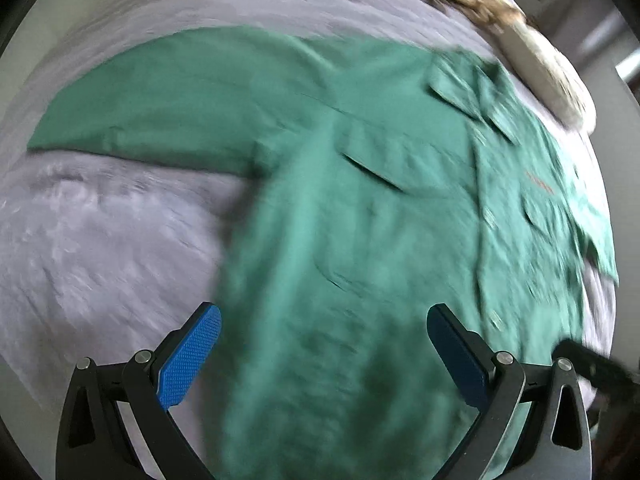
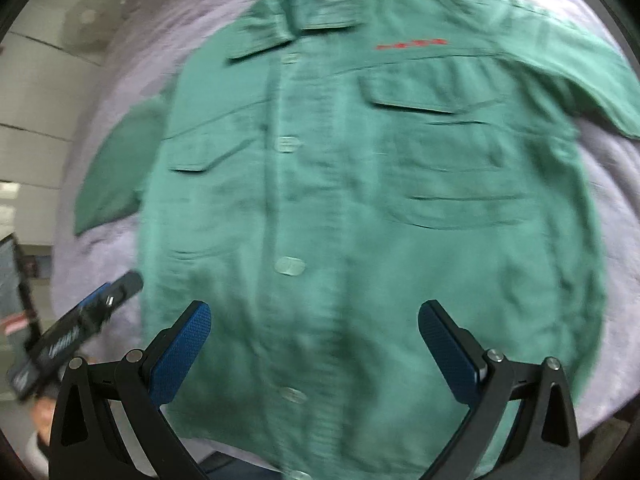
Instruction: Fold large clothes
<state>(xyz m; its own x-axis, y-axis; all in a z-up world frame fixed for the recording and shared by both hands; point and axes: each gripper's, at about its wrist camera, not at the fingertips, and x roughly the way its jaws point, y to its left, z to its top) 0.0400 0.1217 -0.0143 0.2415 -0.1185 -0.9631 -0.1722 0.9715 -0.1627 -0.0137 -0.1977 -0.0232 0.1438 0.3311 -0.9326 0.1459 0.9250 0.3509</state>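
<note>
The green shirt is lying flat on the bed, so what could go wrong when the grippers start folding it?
1. The green shirt lies on a soft, wrinkly purple cover; a hand-held gripper could pinch the cover along with the cloth.
2. Both the left hand-held gripper and the right hand-held gripper are open and holding nothing, so a thin pinch might slip off.
3. The long sleeve sticks far out and could drag or bunch up.

Both views smeared by blur. Small red writing (image 2: 412,44) on the chest of the green button-up shirt (image 2: 360,200) too fuzzy to read. Shirt hem cut off at the bottom edge. Fluffy tan cloth (image 1: 480,4) cut off at the top edge, kind unclear. Grey round thing (image 2: 86,20) far back, too fuzzy to tell.
</note>
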